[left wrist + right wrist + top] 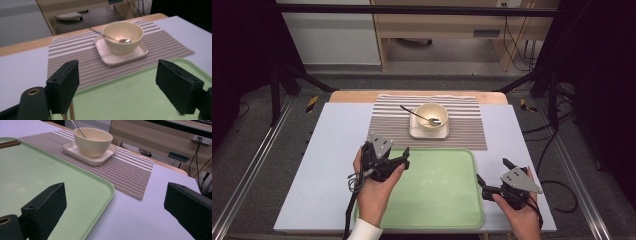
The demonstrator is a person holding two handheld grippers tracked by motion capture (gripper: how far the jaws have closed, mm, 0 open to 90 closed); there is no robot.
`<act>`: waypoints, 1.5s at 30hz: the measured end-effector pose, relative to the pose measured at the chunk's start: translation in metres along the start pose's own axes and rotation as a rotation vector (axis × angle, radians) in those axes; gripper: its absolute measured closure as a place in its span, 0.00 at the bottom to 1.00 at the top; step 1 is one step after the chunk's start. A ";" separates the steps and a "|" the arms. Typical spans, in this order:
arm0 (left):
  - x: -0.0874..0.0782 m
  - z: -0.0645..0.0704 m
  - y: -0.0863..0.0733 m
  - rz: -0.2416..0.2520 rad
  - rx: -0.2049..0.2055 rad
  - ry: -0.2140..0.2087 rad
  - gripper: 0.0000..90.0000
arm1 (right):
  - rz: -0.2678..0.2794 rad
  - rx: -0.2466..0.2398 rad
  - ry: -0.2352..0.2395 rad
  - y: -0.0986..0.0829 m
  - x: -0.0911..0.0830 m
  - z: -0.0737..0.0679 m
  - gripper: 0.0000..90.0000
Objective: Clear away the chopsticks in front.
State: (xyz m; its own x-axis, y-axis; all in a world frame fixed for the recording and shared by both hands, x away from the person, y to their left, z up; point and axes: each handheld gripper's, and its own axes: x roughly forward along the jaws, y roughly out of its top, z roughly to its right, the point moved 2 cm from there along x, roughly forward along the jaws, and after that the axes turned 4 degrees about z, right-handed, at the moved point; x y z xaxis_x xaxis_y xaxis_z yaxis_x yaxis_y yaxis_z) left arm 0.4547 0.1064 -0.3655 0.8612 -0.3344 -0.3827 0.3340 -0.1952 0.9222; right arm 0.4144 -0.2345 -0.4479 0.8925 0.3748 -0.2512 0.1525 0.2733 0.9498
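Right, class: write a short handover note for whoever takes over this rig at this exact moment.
Left tool: open, holding nothing, over the near left corner of the green tray.
Right tool: open, holding nothing, beside the tray's right edge.
The cream bowl sits on the square plate on the striped mat beyond the tray, with a spoon resting in it.
Done: nothing moved onto the tray.
Left: probably shifting bowl, plate and spoon onto the tray.

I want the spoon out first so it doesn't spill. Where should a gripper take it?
Grip the spoon by its thin handle where it juts over the bowl rim, coming from above on the far-left side; its head lies inside the bowl, probably too low to pinch.
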 end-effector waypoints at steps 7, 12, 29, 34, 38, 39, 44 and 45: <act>0.026 -0.005 0.028 0.041 0.030 -0.048 0.15 | 0.001 0.001 0.005 0.000 0.000 0.000 0.05; 0.048 -0.012 0.031 0.067 0.015 -0.082 0.12 | -0.003 0.001 0.005 0.000 0.000 0.000 0.05; 0.119 -0.021 0.019 0.093 -0.071 -0.076 0.13 | 0.006 0.006 0.010 0.001 0.000 -0.001 0.06; 0.133 -0.021 0.014 0.096 -0.088 -0.071 0.13 | 0.007 0.002 0.016 0.002 0.001 -0.003 0.06; 0.141 -0.024 0.011 0.112 -0.100 -0.061 0.14 | 0.005 0.001 0.014 0.002 0.000 -0.002 0.06; 0.142 -0.024 0.011 0.117 -0.107 -0.059 0.13 | 0.005 0.003 0.012 0.002 0.000 -0.002 0.06; 0.147 -0.027 0.010 0.131 -0.133 -0.059 0.13 | -0.001 -0.001 0.012 0.001 0.001 -0.002 0.06; 0.147 -0.027 0.009 0.132 -0.131 -0.053 0.13 | -0.001 -0.003 0.012 0.001 0.001 -0.002 0.06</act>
State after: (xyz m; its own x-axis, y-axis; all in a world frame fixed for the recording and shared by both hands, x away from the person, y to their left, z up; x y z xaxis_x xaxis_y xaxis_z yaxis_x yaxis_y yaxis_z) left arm 0.5950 0.0803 -0.4118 0.8808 -0.3975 -0.2573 0.2697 -0.0256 0.9626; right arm 0.4143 -0.2322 -0.4471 0.8870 0.3851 -0.2548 0.1527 0.2762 0.9489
